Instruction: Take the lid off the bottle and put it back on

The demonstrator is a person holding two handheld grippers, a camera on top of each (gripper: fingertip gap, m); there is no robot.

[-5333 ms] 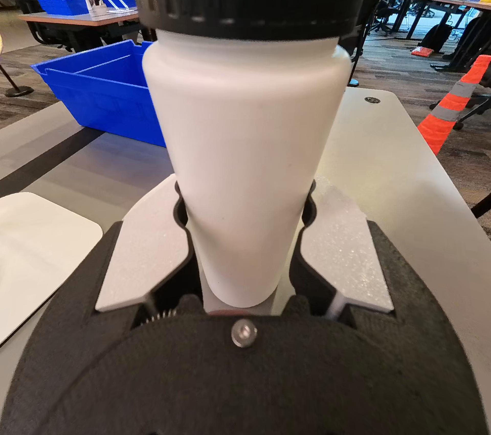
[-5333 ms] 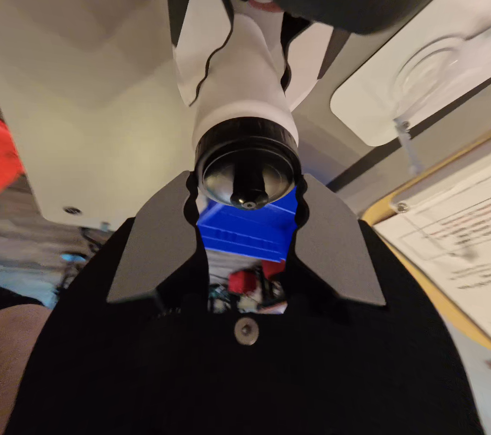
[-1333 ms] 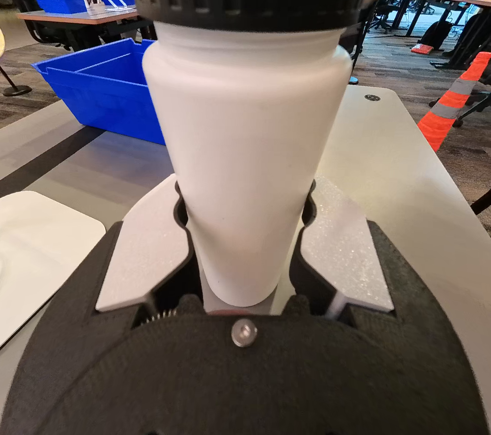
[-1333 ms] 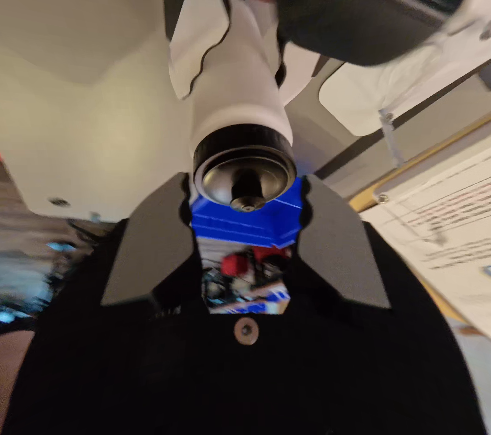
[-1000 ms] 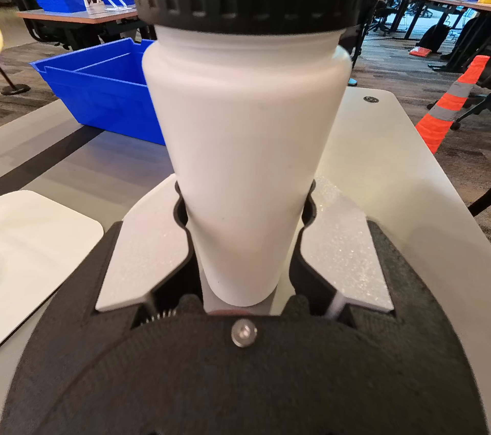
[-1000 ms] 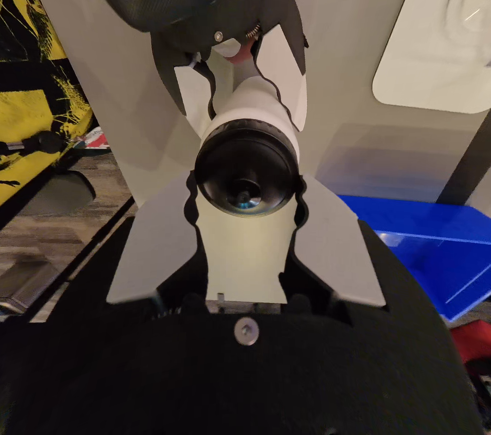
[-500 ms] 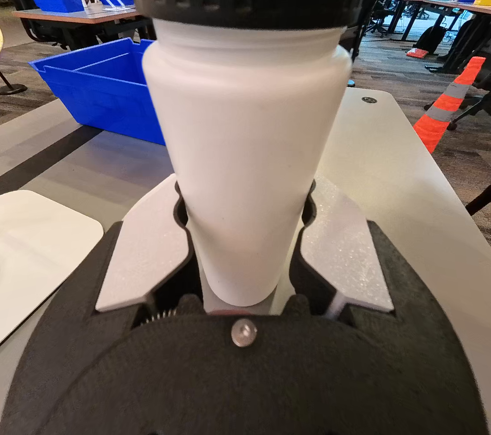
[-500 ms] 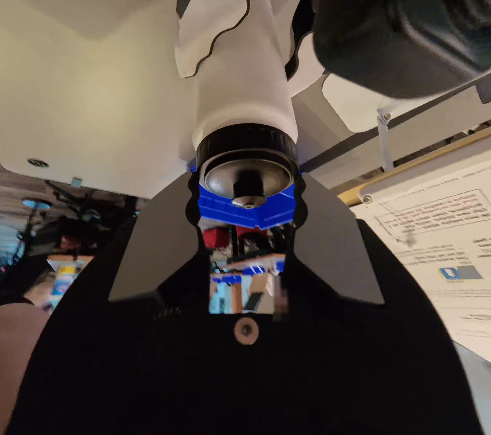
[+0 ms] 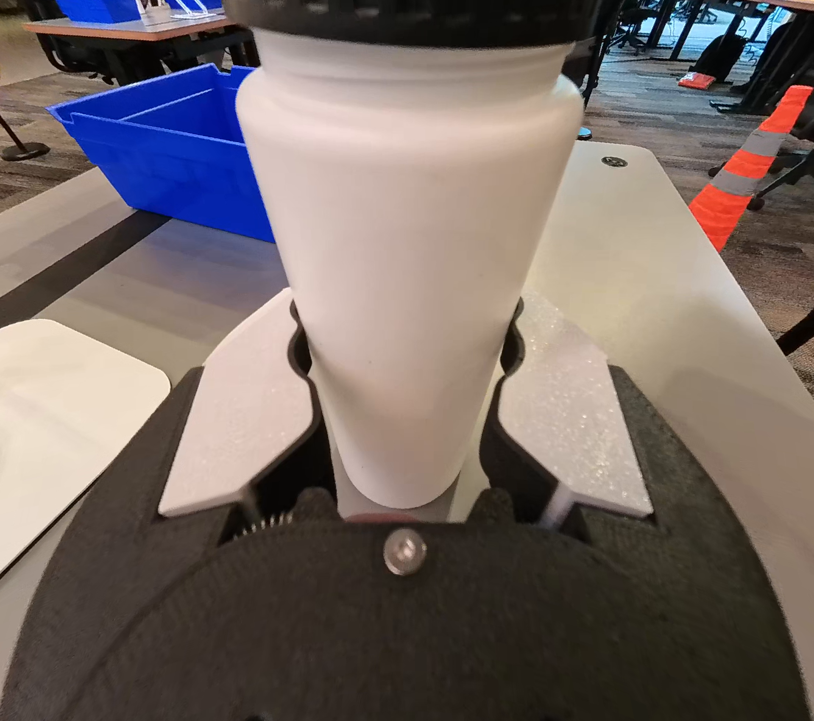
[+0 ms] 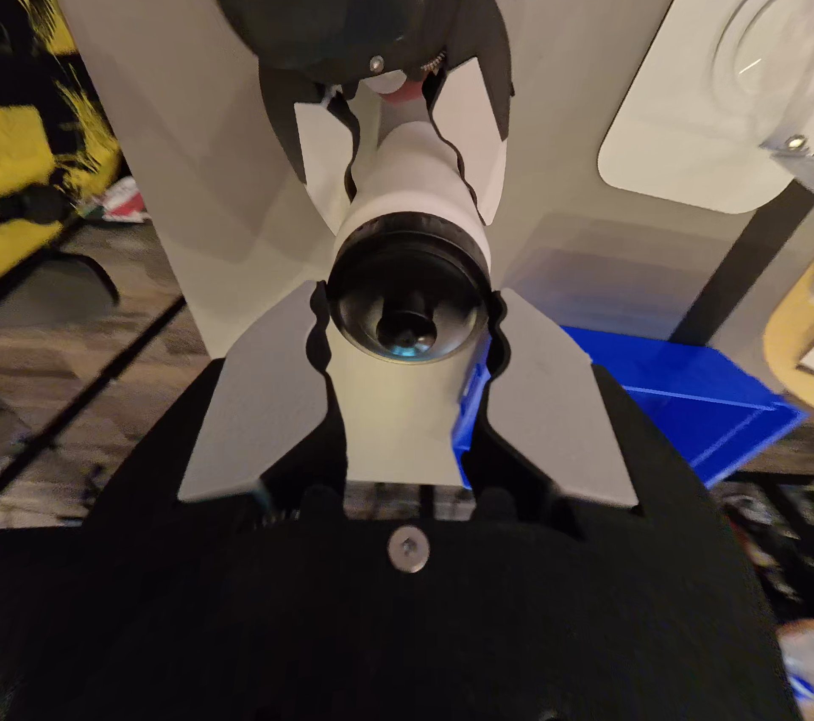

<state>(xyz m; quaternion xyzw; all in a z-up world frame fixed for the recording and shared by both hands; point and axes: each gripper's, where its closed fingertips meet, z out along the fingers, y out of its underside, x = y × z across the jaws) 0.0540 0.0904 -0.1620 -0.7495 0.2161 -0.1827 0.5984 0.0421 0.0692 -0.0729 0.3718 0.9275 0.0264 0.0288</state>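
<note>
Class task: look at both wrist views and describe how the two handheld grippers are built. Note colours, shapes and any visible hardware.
Both match. The left gripper has a rounded body of rough black material, two flat pale grey fingers with wavy black inner edges, a silver screw at centre and a small coil spring. The right gripper shows the same black body, grey fingers and screw. No cables or sleeves are visible.

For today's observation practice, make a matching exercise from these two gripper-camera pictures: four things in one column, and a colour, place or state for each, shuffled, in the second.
Things:
1. bottle
2. lid
3. bin
4. traffic cone

Descriptions:
A. orange with grey bands, on the floor beyond the table
B. black, ribbed, between the right gripper's fingertips
C. white, clamped low on its body by the left gripper
D. blue, open-topped, on the table

Pairs: 1-C, 2-B, 3-D, 4-A
</note>
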